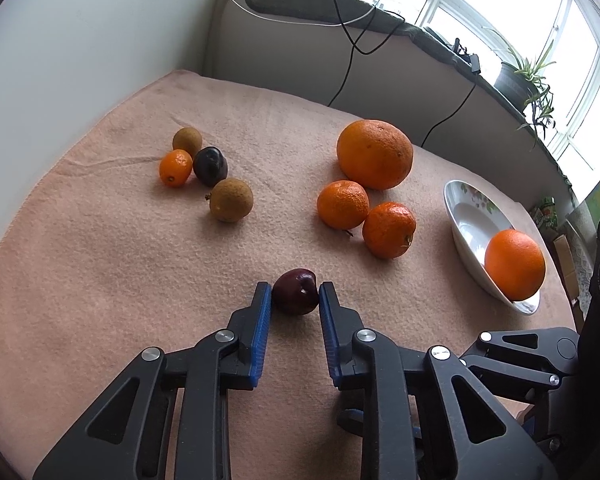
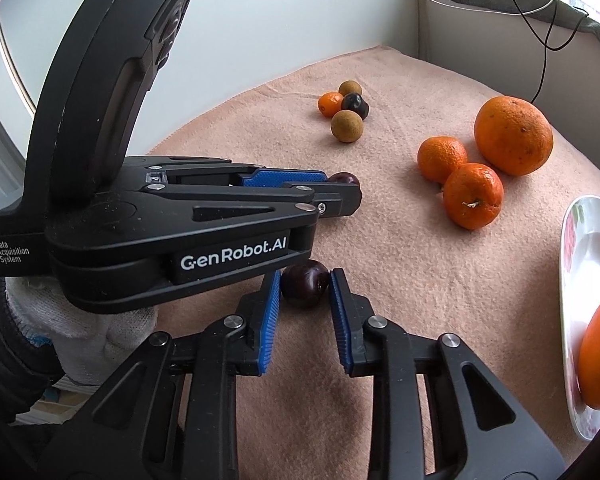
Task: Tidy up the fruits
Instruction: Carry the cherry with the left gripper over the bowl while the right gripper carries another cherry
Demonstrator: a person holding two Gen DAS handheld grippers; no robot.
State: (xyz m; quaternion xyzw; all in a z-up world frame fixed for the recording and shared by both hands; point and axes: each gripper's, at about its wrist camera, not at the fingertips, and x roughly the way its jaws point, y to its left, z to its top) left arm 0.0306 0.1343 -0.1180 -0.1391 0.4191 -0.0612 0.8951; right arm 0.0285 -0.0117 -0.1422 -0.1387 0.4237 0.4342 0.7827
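Small dark-red cherry [image 1: 295,297] pinched between the blue pads of the left hand-held gripper [image 1: 295,300], resting on the pink cloth-covered desk [image 1: 112,260]. Second dark cherry [image 2: 305,288] clamped the same way in the right hand-held gripper [image 2: 305,294], just beside the first. Beyond them, 2 tangerines [image 1: 342,204] touching, with 1 large orange [image 1: 375,154] behind. Far left, cluster of 2 brown longans [image 1: 231,200], 1 kumquat [image 1: 175,168] and 1 dark plum-like fruit [image 1: 209,166]. To the right, white flowered plate [image 1: 466,216] holding another orange [image 1: 515,264]. White-gloved hand [image 2: 80,320] under the left tool.
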